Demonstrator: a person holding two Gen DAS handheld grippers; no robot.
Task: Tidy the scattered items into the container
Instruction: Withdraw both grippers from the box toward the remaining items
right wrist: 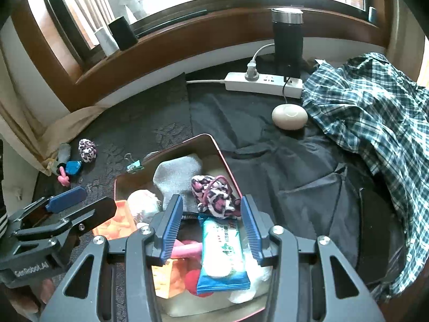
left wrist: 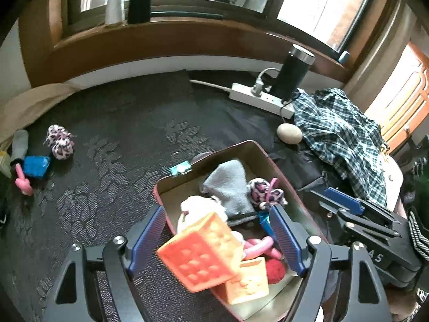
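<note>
A red-rimmed metal tin holds a grey sock, a leopard scrunchie, an orange cube and a blue snack packet. My left gripper is open above the tin. A second orange cube hangs tilted and blurred between its fingers, clear of both pads. My right gripper hovers over the tin's right side, open and empty. Far left on the dark cloth lie another scrunchie, a blue block, a pink piece and a grey sock. A teal clip sits by the tin.
A white power strip and a black tumbler stand at the back under the window sill. A beige oval object and a plaid shirt lie right of the tin. A beige curtain hangs at the left.
</note>
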